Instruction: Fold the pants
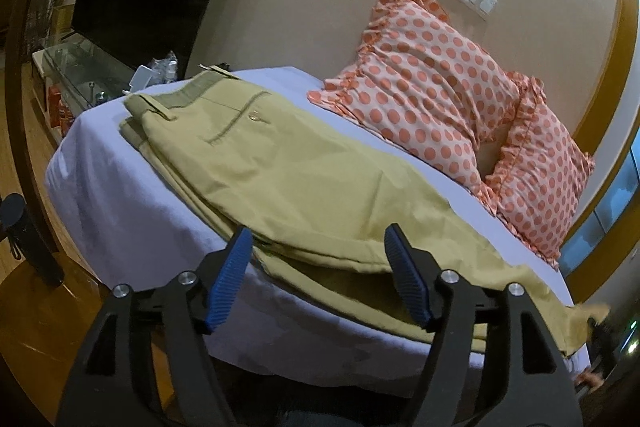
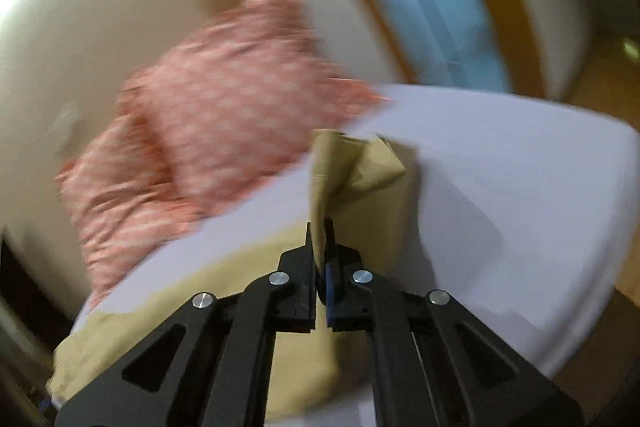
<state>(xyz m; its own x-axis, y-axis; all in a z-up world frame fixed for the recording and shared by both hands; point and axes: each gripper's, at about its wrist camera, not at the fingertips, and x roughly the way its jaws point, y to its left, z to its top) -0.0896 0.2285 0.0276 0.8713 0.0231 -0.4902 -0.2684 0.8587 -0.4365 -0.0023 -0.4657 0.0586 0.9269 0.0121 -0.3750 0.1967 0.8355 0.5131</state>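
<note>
Khaki pants (image 1: 288, 179) lie lengthwise on the white bed (image 1: 120, 211), waistband at the far left, legs running toward the right. My left gripper (image 1: 320, 247) is open, its blue pads on either side of the near edge of the pants at mid-leg. My right gripper (image 2: 320, 239) is shut on the leg end of the pants (image 2: 352, 167) and holds it lifted above the bed; that view is blurred by motion. In the left wrist view the leg end (image 1: 576, 323) rises at the far right.
Two orange polka-dot pillows (image 1: 440, 99) lean on the wall behind the pants, also showing in the right wrist view (image 2: 224, 115). A glass TV stand (image 1: 80, 67) with small items sits left of the bed. Wooden floor surrounds the bed (image 2: 540, 211).
</note>
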